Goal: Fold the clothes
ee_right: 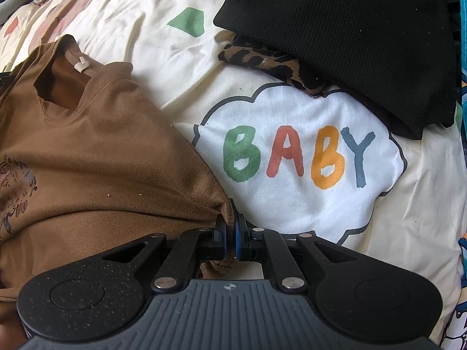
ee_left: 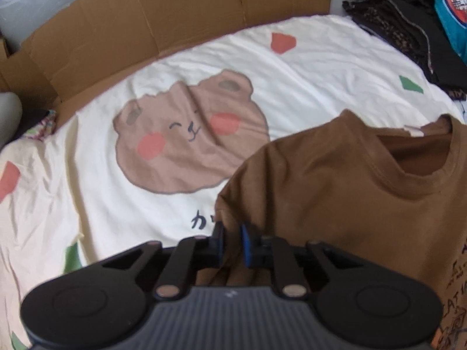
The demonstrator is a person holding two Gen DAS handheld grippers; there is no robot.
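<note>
I am gripping the brown shirt (ee_left: 335, 192) with both hands, and it is lying front-up on the bed's sheet (ee_left: 306, 67), its collar pointing away from me toward the cardboard (ee_left: 181, 8) at the far edge. My left gripper (ee_left: 232, 240) is pinching a bunch of cloth at the shirt's left side, where I judge the shoulder or sleeve seam to be; the pads are drawn in close with brown fabric between them. My right gripper (ee_right: 230, 237) is clamping a tuft at the shirt's right edge, just beside the "BABY" print (ee_right: 297, 154) on the sheet, its jaws nearly together on the cloth. I am reading this as the start of a fold: both sides of the garment are secured and the body is still spread, only lightly rumpled, with no fold made yet. Next I am thinking of lifting the two held points together and carrying them across the body, keeping the cloth taut between my hands so it is not bunching. I am also minding the black clothes (ee_right: 350, 38) piled on the leopard cloth (ee_right: 262, 61) to my right, which are sitting near enough that a wide swing could be dragging them.
</note>
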